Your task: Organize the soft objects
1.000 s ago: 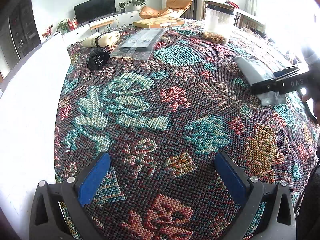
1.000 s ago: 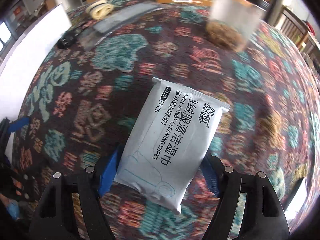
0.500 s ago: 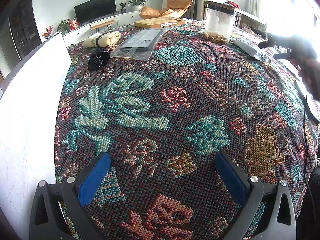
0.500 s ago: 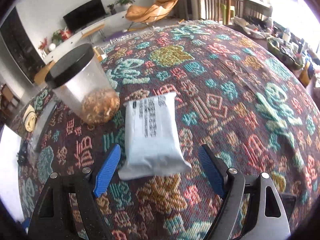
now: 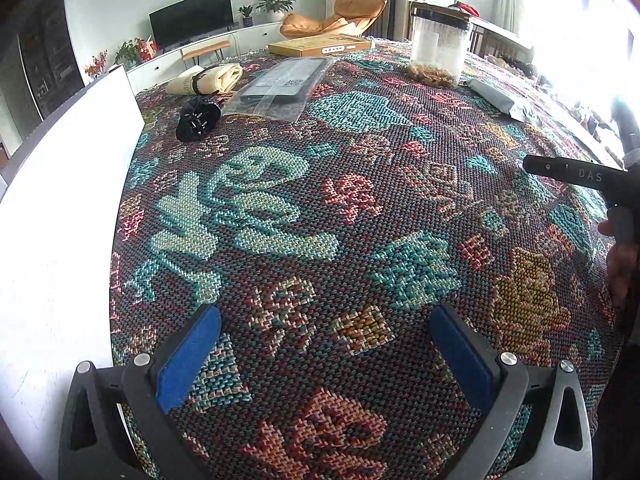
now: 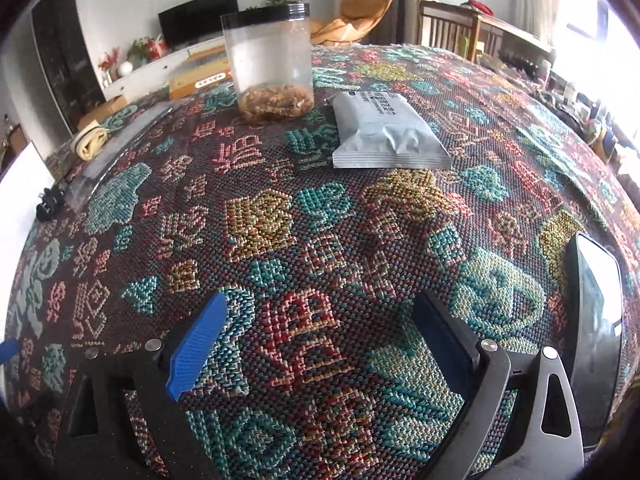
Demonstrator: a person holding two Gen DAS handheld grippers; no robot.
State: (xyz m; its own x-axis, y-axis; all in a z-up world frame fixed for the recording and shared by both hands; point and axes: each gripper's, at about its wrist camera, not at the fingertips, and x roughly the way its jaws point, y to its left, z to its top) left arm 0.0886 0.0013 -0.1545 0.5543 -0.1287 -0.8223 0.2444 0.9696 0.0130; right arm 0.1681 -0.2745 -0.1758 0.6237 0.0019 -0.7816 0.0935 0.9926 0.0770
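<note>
Wipes pack (image 6: 386,134) lying flat on the patterned cloth (image 6: 280,240) of the counter, just beside a clear jar (image 6: 272,60) and well ahead of the right hand-held gripper (image 6: 320,344), whose jaws are opening with only cloth between them. Left hand-held gripper (image 5: 326,354) released and empty, jaws spread wide above the cloth. Far side of the counter: rolled fabric (image 5: 208,79), black bundle (image 5: 198,120), plastic bag (image 5: 280,88); phone (image 6: 596,328) at right.
</note>
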